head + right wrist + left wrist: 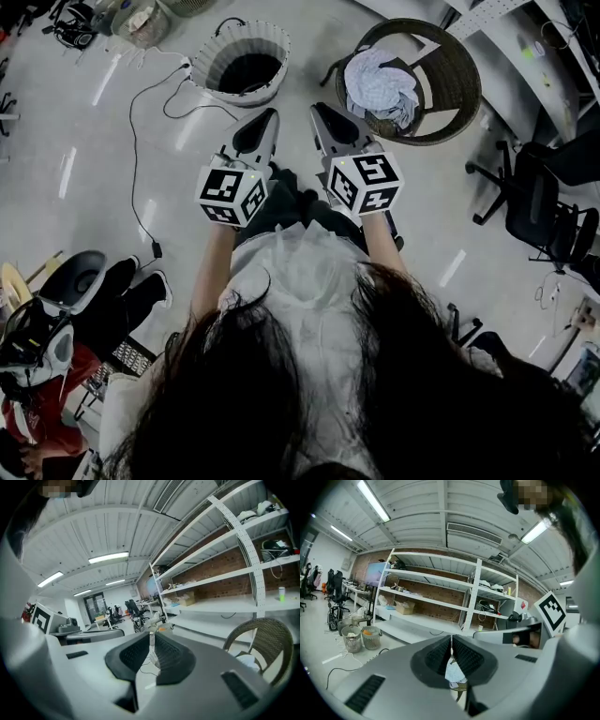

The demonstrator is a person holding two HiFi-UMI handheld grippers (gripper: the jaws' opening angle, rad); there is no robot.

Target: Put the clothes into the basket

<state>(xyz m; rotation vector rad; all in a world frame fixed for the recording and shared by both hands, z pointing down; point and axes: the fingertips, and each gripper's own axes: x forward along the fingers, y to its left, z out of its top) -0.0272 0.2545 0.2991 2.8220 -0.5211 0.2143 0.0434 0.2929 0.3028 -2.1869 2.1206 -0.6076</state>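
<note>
Left gripper (268, 116) and right gripper (319, 111) closed, empty; one white basket (246, 95) at 11 o'clock, one clothes bundle (380, 86) in wicker chair (456, 81), 1 o'clock.

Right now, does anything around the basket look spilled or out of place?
Nothing is spilled. The white basket stands upright, and the clothes sit bunched on the wicker chair. The one odd thing is a black cable trailing loose past the basket's left side, where it could snag a foot.
</note>
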